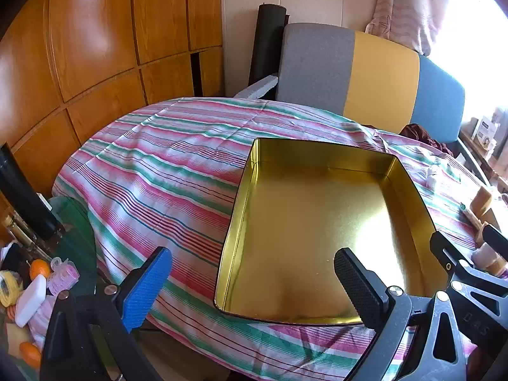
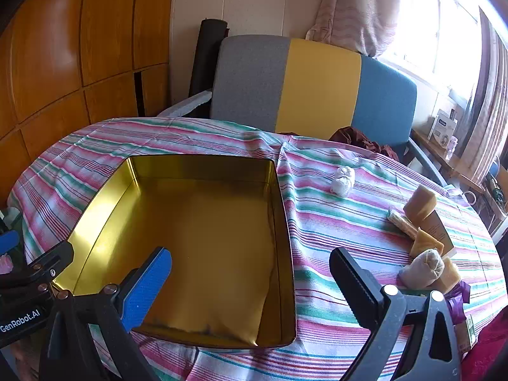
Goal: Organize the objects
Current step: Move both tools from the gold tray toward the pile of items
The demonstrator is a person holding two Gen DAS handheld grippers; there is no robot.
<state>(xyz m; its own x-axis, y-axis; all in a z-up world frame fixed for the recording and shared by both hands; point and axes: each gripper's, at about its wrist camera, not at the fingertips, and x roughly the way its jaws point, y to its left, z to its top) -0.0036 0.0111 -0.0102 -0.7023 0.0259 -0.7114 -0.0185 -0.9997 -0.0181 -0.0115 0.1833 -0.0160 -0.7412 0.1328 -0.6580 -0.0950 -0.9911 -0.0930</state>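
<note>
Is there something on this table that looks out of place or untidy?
Nothing looks spilled or broken. The gold tin stands empty, while the small things are scattered loose on the striped cloth to its right: a white wrapped lump, tan blocks and a cloth pouch.

light: daylight pours from the window (image 2: 444, 31) at two o'clock, blown out white | glare: my view catches bright sheen on the gold tin (image 2: 203, 238) floor | edges: fisheye bend, dark corners | focus: mostly sharp
</note>
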